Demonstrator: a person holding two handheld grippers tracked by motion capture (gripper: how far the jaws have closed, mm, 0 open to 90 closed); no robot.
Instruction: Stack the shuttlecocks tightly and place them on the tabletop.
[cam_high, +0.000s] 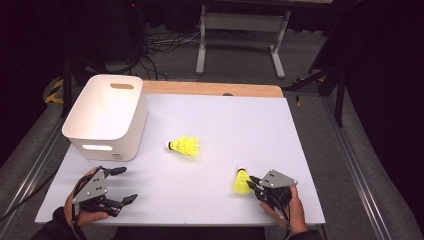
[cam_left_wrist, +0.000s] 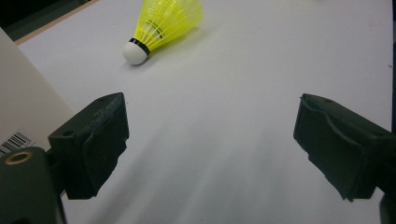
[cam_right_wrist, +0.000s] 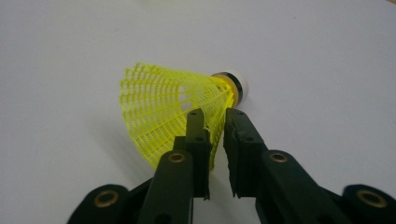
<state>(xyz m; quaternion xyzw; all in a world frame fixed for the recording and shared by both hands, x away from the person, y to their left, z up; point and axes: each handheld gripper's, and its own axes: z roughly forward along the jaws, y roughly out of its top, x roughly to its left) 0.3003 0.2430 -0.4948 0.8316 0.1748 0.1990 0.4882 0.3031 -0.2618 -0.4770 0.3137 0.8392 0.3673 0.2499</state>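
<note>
Jaws of the right tool (cam_right_wrist: 215, 114) pinch a yellow shuttlecock's skirt (cam_right_wrist: 163, 107); the left tool (cam_left_wrist: 210, 140) gapes wide, empty.

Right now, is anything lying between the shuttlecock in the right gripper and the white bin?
Nothing blocks it outright. The right gripper pinches one shuttlecock by its skirt. The second shuttlecock lies on the table roughly along the way to the white bin, low enough to pass over.

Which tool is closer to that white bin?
The left. The left tool sits just in front of the bin, while the right tool is far across the table, clamped on a shuttlecock.
</note>
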